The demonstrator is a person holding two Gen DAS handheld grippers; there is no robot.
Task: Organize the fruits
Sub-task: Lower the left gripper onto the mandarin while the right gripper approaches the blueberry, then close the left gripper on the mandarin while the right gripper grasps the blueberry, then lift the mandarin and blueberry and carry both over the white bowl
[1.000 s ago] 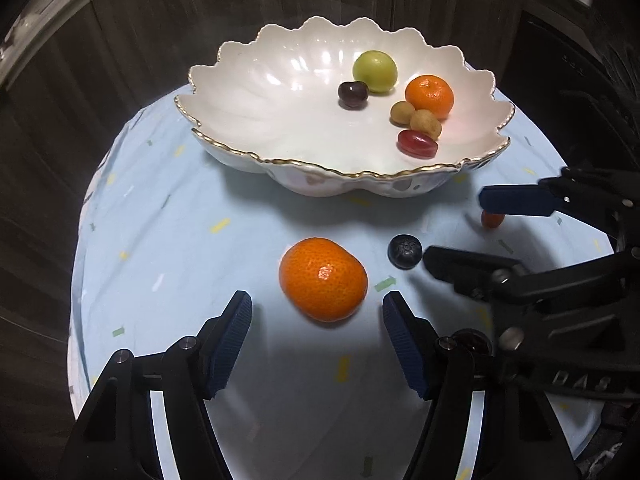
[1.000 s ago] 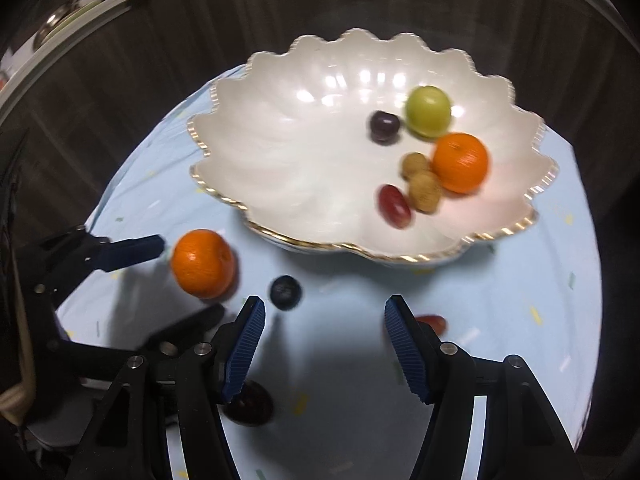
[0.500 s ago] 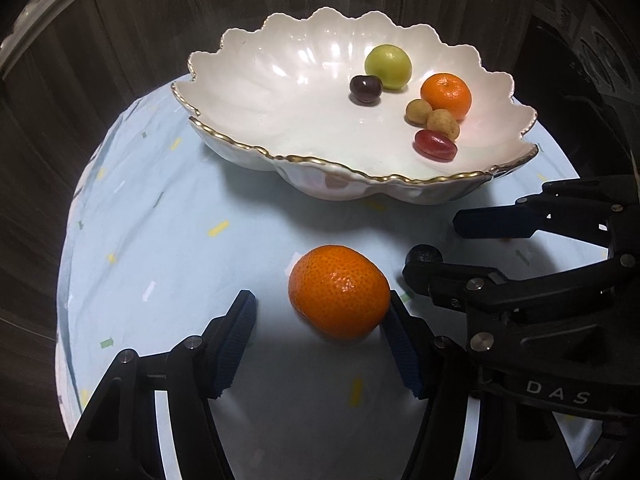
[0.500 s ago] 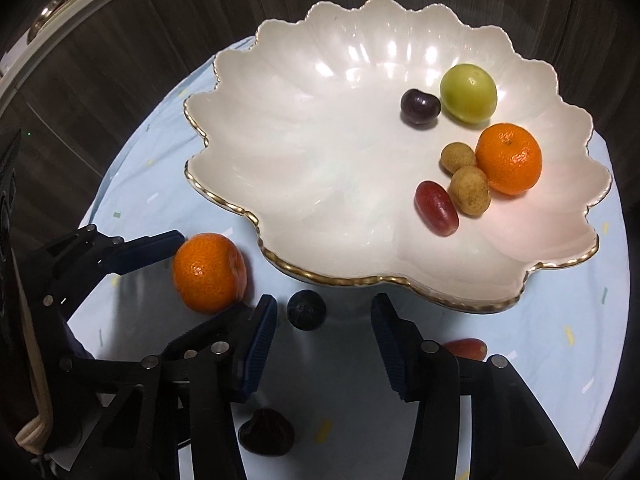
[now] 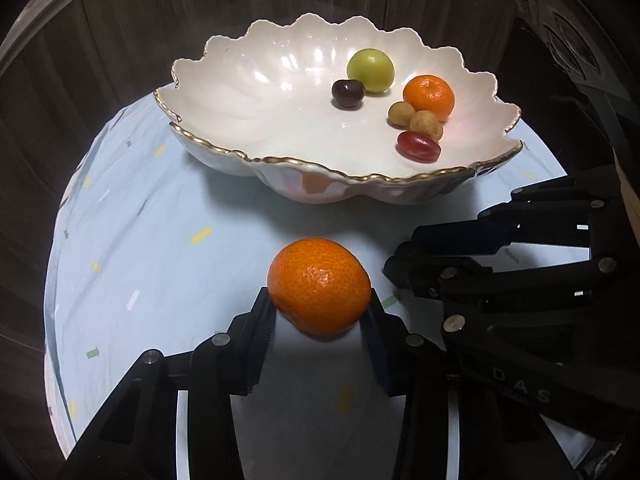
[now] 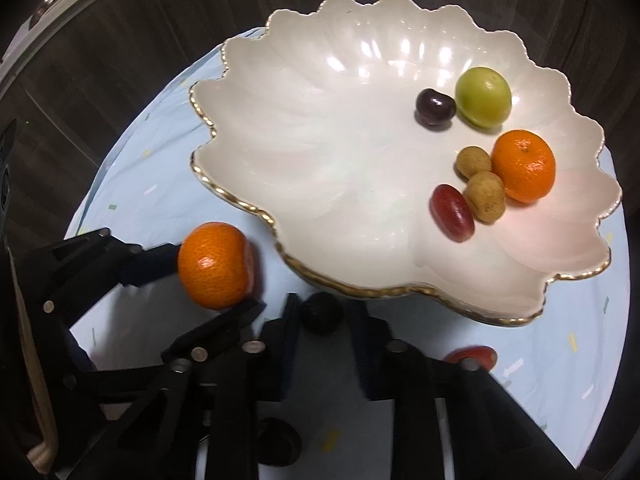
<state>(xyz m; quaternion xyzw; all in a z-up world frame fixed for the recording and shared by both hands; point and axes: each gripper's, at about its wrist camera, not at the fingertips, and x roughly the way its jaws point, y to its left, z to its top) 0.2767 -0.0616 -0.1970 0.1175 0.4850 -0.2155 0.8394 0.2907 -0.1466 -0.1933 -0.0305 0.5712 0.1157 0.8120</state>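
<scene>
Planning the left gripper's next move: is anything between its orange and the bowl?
Nothing visible. The left gripper holds the orange; only bare cloth lies before the bowl, whose raised rim must be cleared.

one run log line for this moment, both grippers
left gripper: shut on tangerine | right gripper: around dark fruit, contact unclear | bowl: six fruits | next: likely lift to bowl

The bowl (image 6: 256, 208) holds six fruits: one mandarin (image 6: 524, 170), one green plum (image 6: 484, 96), one cherry (image 6: 435, 107), two longans (image 6: 474, 162) and one red grape (image 6: 452, 213). On the cloth (image 6: 560, 360) near the bowl's front rim lie four more: one mandarin (image 6: 214, 266), two dark fruits (image 6: 322, 314) and one red grape (image 6: 472, 356).
</scene>
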